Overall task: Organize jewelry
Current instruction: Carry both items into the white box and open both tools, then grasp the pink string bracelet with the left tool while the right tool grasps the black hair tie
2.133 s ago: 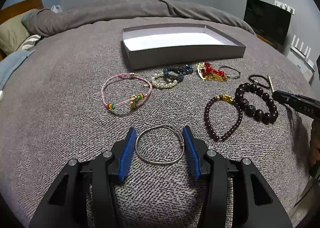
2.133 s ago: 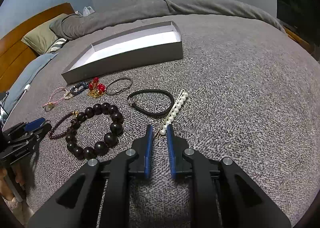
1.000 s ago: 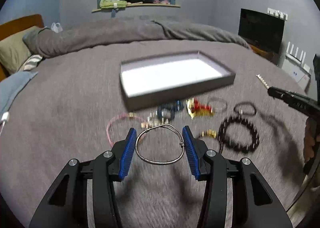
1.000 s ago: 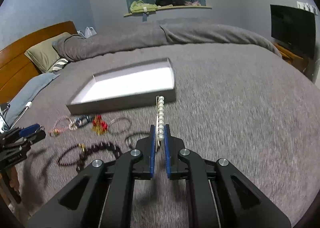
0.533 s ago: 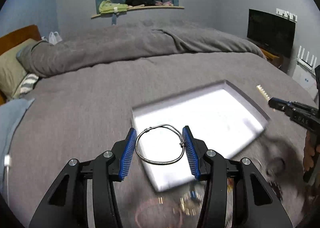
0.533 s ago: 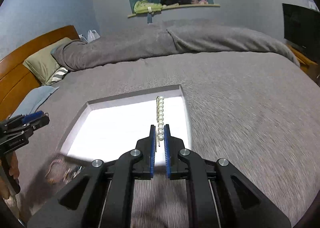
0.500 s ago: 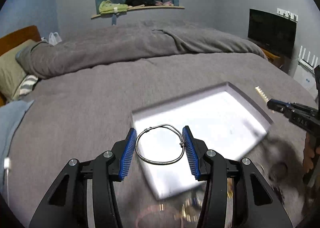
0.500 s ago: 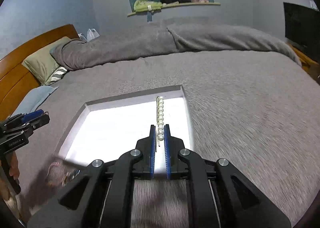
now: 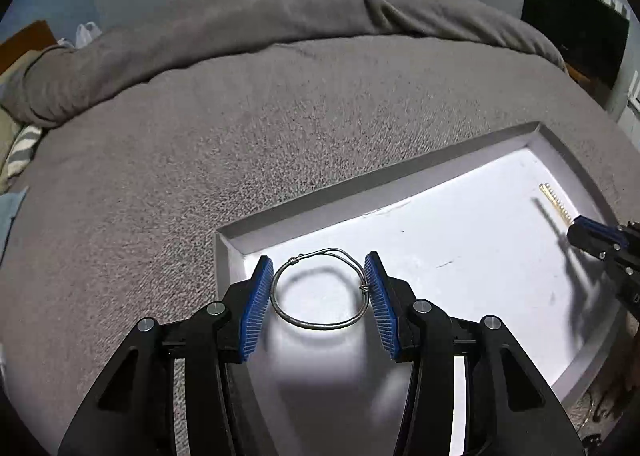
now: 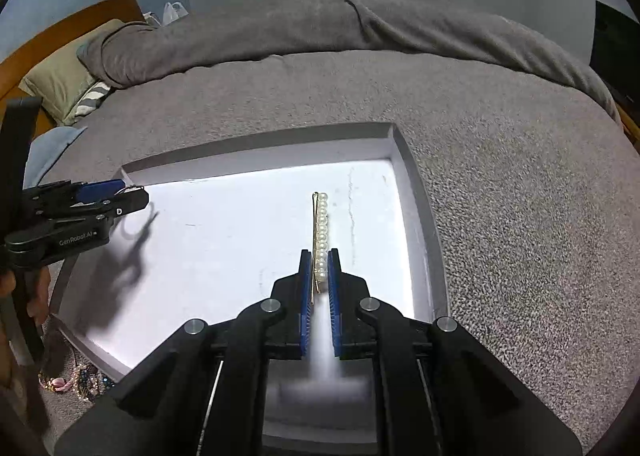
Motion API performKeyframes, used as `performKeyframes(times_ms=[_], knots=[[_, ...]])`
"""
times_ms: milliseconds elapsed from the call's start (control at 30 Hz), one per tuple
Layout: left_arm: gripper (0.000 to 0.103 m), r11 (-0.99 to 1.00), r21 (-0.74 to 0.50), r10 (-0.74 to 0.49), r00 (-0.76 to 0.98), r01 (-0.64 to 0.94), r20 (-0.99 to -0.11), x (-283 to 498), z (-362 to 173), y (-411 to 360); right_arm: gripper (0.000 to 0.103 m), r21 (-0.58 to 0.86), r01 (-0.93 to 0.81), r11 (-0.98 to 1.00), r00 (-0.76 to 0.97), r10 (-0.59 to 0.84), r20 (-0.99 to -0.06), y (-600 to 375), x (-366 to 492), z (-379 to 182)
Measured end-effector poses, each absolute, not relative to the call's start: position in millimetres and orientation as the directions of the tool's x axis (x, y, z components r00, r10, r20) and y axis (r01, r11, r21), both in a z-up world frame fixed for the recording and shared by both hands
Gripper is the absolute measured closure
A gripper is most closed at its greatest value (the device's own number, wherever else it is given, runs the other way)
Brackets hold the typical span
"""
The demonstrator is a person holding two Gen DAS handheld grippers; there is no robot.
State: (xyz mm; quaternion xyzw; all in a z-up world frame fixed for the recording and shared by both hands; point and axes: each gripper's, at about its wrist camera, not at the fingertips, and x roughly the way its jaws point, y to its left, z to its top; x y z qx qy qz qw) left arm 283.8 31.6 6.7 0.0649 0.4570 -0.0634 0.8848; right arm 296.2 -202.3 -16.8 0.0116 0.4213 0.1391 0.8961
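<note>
Both grippers hang tilted downward over the shallow grey box (image 9: pixel 416 179), which lies on the grey bedspread (image 9: pixel 200 143) with its white floor bare beneath them. The left gripper (image 9: pixel 319 292) holds a silver wire bangle (image 9: pixel 320 322) stretched flat between its blue pads (image 9: pixel 253 308), each pad pressing on one side of the ring; the bangle hangs above the box's near left corner and throws a ring-shaped shadow on the white floor. The right gripper (image 10: pixel 319 276) is clamped nearly closed on a pearl hair pin (image 10: pixel 321 228), which sticks straight forward from its fingers over the right part of the box, near the right wall. In the right wrist view the left gripper comes in from the left edge, with part of the person's hand (image 10: pixel 34 296) below it. A small heap of bracelets (image 10: pixel 76 382) lies on the bedspread just outside the box's near left corner. Pillows (image 10: pixel 68 79) rest by the wooden headboard (image 10: pixel 60 35).
</note>
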Motion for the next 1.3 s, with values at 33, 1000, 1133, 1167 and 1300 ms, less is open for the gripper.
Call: performKeyframes(times_ms=[33, 1000, 1133, 1167, 1300], knots=[[0.054, 0.984, 0.054, -0.051, 0.557, 0.17, -0.829, 286.9, 3.9, 31.6, 0.095, 0.135, -0.242, 0.961, 0.603, 0.259, -0.755, -201.2, 296.5, -18.4], [0.02, 0.988, 0.029, -0.083, 0.69, 0.149, -0.719, 167.3, 74.9, 29.4, 0.029, 0.179, -0.213, 0.961, 0.735, 0.278, -0.619, -243.1, 187.1, 52.6], [0.015, 0.991, -0.005, -0.101, 0.725, 0.134, -0.682, 126.6, 82.8, 30.7, 0.024, 0.166, -0.223, 0.96, 0.746, 0.278, -0.605, -249.0, 155.8, 57.8], [0.014, 0.991, -0.012, -0.104, 0.731, 0.13, -0.675, 119.2, 82.5, 31.2, 0.023, 0.167, -0.224, 0.96, 0.749, 0.279, -0.601, -250.6, 150.0, 58.1], [0.014, 0.994, -0.027, -0.098, 0.742, 0.107, -0.664, 92.5, 74.1, 33.1, 0.02, 0.169, -0.232, 0.958, 0.753, 0.287, -0.592, -256.3, 128.7, 57.7]])
